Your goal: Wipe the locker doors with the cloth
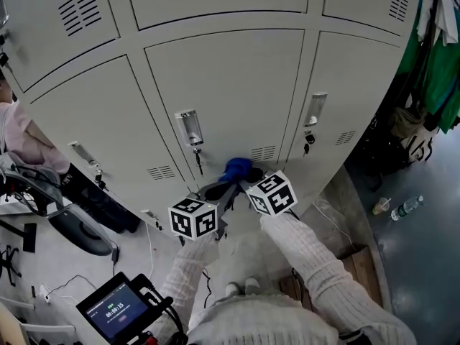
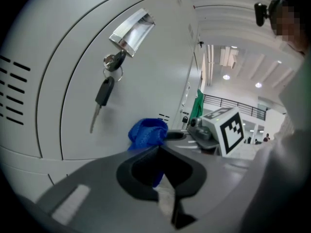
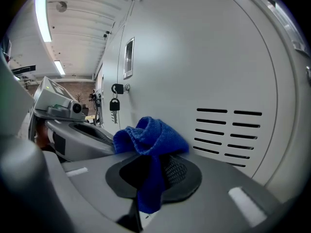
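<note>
The blue cloth (image 1: 236, 168) sits low on the middle locker door (image 1: 237, 85), below the hanging key (image 1: 198, 160) and just beside the vent slots (image 1: 264, 152). No view settles whether the cloth touches the metal.

In the right gripper view the cloth (image 3: 150, 135) bunches above the tips of the right hand-held gripper (image 3: 151, 174). A tail of it runs down between the jaws, which are clamped on it. The head view shows only the bunch ahead of that gripper (image 1: 248, 177); the grip is hidden there under the gripper bodies.

The left hand-held gripper (image 1: 215, 190) lies close alongside, aimed at the same spot. In its own view the left hand-held gripper (image 2: 163, 171) has its jaws drawn together, with only a thin slit between them. A strip of blue shows in that slit, and I cannot tell whether it is nipped there or hangs behind. The same view shows the cloth (image 2: 148, 132) at the end of the right hand-held gripper (image 2: 187, 135).

The key (image 2: 99, 101) and the handle (image 2: 132, 31) above it are plain in the left gripper view. The vent slots (image 3: 228, 130) fill the right gripper view instead.

Only the head view takes in the white knitted sleeves (image 1: 316, 264), a small screen (image 1: 115, 311) at lower left and green clothes (image 1: 438, 56), cut off at the right edge.
</note>
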The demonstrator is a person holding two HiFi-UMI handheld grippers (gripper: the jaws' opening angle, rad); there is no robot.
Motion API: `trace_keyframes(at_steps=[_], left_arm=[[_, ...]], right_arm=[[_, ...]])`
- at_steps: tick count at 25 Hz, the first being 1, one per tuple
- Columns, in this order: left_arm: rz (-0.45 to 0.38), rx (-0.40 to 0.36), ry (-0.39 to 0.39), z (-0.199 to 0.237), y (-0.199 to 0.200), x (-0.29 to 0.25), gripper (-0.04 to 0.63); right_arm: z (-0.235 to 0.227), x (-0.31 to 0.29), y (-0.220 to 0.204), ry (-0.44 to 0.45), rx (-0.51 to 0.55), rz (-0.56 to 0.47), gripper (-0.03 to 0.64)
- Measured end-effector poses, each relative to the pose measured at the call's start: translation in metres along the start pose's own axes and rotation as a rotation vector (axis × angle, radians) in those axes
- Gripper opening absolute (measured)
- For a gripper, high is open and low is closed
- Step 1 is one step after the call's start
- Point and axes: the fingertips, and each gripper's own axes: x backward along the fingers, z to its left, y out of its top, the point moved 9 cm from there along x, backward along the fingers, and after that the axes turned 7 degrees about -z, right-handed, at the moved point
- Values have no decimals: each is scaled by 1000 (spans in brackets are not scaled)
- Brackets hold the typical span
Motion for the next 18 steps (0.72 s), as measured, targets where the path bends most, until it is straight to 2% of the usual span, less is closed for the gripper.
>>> trace_keyframes(at_steps=[4,9,11,15,18], left_arm=[[1,-29,-31,-5,10,0,5],[-90,-168,-92,-27,69,-2,5],[-148,-238,-140,-44,101,-4,5],[-230,-420,-231,-81,161,-8,6],[-297,-521,-259,-99,199,-11,6]], right_arm=[[-1,8,11,2,23,17,49],[-7,45,66,-33,104,-128,49],[-10,65,97,-62,194,-193,49],[-13,103,160,-157,462,-276,49],[-20,126,202,-223,558,-354,49]])
